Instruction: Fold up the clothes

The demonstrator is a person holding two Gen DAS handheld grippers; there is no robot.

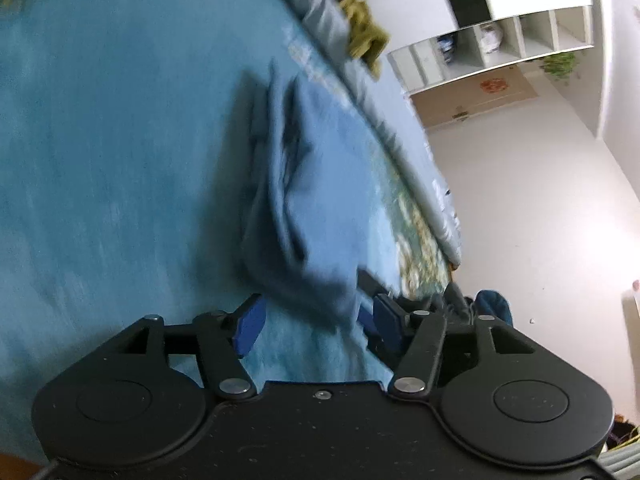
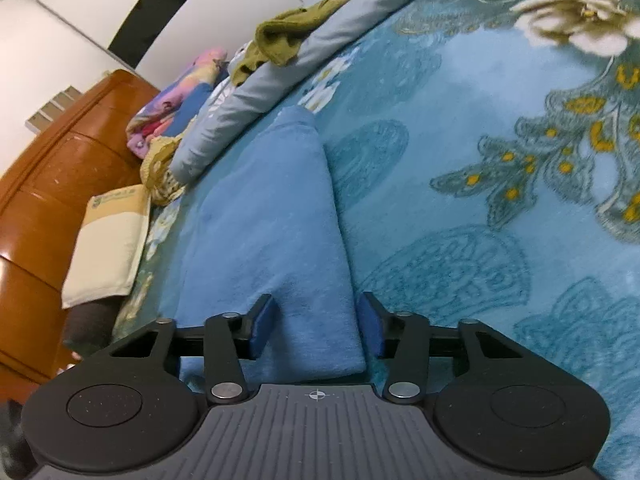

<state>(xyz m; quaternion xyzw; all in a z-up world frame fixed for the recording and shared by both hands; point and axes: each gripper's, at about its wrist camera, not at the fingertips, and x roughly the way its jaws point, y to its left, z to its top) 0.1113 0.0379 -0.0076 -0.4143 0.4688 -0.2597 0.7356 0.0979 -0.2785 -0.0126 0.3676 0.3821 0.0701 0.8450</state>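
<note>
The left gripper point(image 1: 312, 326) stands open, its pads clear of the blue garment point(image 1: 304, 200) lying on the teal bedspread point(image 1: 100, 160); the right gripper point(image 2: 316, 328) pinches the garment's near fold; best press that fold flat before releasing; counted: one blue garment, one olive garment point(image 2: 288, 36) far off.

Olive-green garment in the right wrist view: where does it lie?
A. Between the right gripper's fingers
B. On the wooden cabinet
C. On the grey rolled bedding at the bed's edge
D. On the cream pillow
C: the olive-green garment is draped over the grey rolled bedding, far from the gripper.
</note>
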